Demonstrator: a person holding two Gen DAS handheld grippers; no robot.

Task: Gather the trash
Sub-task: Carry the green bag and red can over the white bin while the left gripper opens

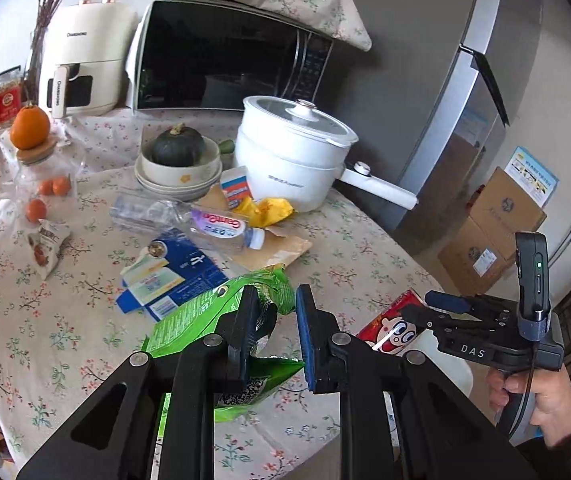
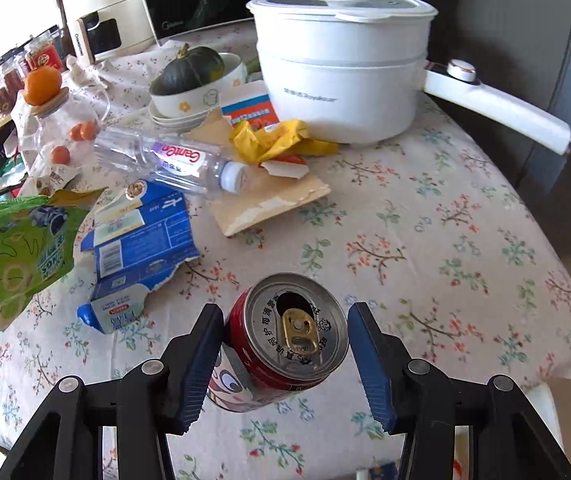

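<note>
On the floral-clothed bench (image 2: 465, 216), a white electric pot (image 2: 341, 76), a bowl holding a dark squash (image 2: 193, 70), a clear plastic bottle (image 2: 169, 160), yellow wrappers (image 2: 273, 140), torn cardboard (image 2: 269, 204) and a flattened blue carton (image 2: 141, 236) crowd the far side. The left hand-held gripper (image 1: 275, 324), jaws narrow, pinches a crumpled green snack bag (image 1: 205, 316) above the cloth. The right hand-held gripper (image 2: 285, 344) clamps a red can (image 2: 281, 340), opened, tab raised, lifted and tilted.

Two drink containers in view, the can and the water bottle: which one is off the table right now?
The red can, lifted between the right gripper fingers with its opened top showing. The clear water bottle lies on its side on the floral tablecloth.
</note>
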